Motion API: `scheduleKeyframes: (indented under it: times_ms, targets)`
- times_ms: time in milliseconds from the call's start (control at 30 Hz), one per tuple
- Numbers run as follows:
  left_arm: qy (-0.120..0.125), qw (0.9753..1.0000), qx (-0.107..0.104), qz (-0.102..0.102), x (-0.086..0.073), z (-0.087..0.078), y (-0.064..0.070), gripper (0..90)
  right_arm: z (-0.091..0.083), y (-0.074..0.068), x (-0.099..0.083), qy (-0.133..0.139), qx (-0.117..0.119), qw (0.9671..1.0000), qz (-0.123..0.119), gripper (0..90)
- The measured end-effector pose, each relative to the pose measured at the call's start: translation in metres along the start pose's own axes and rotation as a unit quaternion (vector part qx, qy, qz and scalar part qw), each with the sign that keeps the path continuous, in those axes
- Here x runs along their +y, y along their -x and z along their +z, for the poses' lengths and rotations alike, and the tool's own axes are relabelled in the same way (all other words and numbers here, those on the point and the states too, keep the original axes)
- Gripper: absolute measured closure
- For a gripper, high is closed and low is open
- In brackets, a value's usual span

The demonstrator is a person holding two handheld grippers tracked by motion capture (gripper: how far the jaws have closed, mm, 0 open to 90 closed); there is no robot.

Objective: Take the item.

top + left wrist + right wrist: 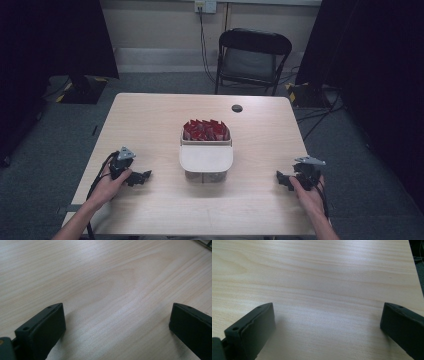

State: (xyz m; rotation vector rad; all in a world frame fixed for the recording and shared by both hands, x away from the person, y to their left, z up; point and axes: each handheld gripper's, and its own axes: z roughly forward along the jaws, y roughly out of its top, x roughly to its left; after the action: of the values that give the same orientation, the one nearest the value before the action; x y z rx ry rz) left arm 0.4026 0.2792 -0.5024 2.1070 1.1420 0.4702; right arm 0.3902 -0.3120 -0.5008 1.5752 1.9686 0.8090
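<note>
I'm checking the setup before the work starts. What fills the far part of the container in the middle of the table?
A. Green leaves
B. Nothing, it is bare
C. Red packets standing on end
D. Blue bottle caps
C: in the high view the far half of the container holds red packets packed upright, while a white lid covers its near half.

A clear plastic container (206, 156) is sitting upright at the middle of the table (150, 120), roughly midway between its left and right edges and slightly nearer the near edge than the far one. Its white lid (206, 157) is lying across the near part, leaving the far part open. Red packets (205, 130) are standing packed in that open section, their tips poking above the rim.
</note>
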Motion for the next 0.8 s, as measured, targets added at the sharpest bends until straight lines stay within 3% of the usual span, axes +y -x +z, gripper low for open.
scheduleKeyframes:
  times_ms: [433,533,600,800]
  targets:
    - [0.000,1.0000,0.000,0.000,0.0000,0.0000,0.0000,0.0,-0.0007,0.0007,0.0000,0.000,0.007,1.0000,-0.003,0.1]
    - [0.000,1.0000,0.000,0.000,0.0000,0.0000,0.0000,0.0,-0.0022,0.0003,0.0004,0.002,0.006,1.0000,0.001,5.7]
    - [0.000,1.0000,0.000,0.000,0.0000,0.0000,0.0000,0.0,-0.0034,0.0003,0.0012,0.006,0.006,1.0000,0.000,14.4]
    - [0.000,1.0000,0.000,0.000,0.0000,0.0000,-0.0001,0.0,-0.0048,-0.0006,0.0028,0.005,0.004,1.0000,0.000,14.5]
